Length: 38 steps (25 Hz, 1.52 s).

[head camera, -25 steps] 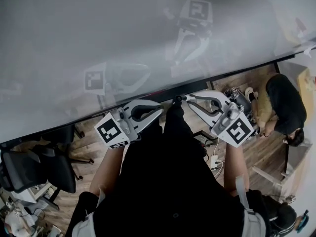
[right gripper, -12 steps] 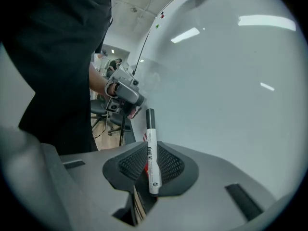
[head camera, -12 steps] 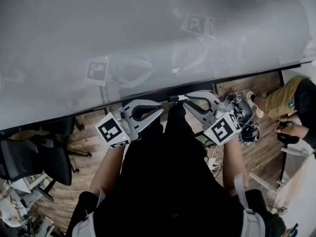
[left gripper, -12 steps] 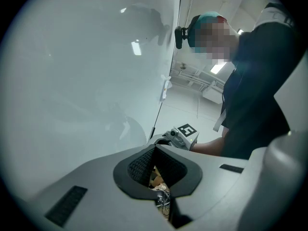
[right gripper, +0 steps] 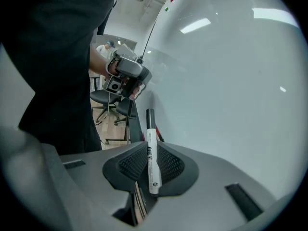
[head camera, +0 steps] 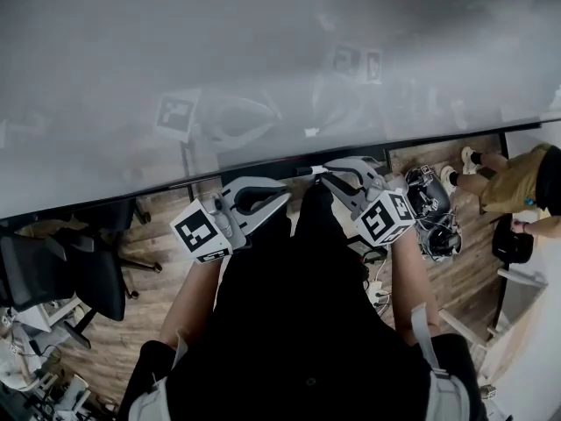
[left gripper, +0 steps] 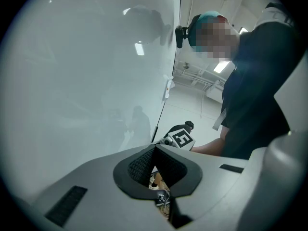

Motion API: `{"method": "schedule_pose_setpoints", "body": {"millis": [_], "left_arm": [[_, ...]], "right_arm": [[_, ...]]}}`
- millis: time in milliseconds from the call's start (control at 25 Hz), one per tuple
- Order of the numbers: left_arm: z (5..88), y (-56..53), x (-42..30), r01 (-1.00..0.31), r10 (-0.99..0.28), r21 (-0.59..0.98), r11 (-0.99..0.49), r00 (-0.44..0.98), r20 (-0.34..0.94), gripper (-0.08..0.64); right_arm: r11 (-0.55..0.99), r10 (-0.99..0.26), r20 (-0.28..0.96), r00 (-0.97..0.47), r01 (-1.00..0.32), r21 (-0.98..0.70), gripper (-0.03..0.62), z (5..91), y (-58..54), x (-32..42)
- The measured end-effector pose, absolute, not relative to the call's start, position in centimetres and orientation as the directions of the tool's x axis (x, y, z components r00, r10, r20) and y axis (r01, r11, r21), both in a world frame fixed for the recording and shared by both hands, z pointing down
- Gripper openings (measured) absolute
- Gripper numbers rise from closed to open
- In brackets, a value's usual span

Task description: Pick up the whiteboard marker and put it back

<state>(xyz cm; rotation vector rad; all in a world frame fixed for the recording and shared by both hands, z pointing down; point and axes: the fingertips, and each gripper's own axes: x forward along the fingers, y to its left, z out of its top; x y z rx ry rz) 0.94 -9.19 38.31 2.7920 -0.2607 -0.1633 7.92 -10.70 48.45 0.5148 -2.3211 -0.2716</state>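
Note:
A white whiteboard marker (right gripper: 151, 153) with a black cap is clamped lengthwise between the pads of my right gripper (right gripper: 151, 147), cap end pointing away along the whiteboard (right gripper: 231, 81). In the head view my right gripper (head camera: 323, 175) is tilted down, close to the dark ledge (head camera: 219, 185) under the whiteboard (head camera: 263, 51). My left gripper (head camera: 285, 196) is held level beside it, jaws shut with nothing between them. In the left gripper view its tips (left gripper: 155, 147) meet against the board.
Black office chairs (head camera: 61, 288) stand on the wooden floor at the left. A tangle of cables and gear (head camera: 434, 213) lies on the floor at the right, and a seated person in a yellow top (head camera: 517, 182) is beyond it.
My right gripper has sunk and rolled, its marker cube shifting left and nearer the ledge, still holding the marker. The left gripper has barely moved. The person at the right has shifted.

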Motion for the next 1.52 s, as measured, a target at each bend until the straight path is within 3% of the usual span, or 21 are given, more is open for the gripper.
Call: {"method": "schedule_pose_setpoints", "body": {"millis": [720,1520], "left_arm": [[38.6,-8.7,-0.5,-0.219,-0.252,0.329,-0.918,0.966,-0.059,0.012],[39.1,-8.6,-1.3,-0.287,-0.312,0.337,-0.897,0.95,-0.022,0.012]], "right_arm": [[0.941,-0.337,0.723,-0.603,-0.232,0.245,0.069,56.2,-11.1,8.4],[0.961,-0.276,0.771,-0.574,-0.17,0.217,0.069,59.2,-11.3,8.4]]}}
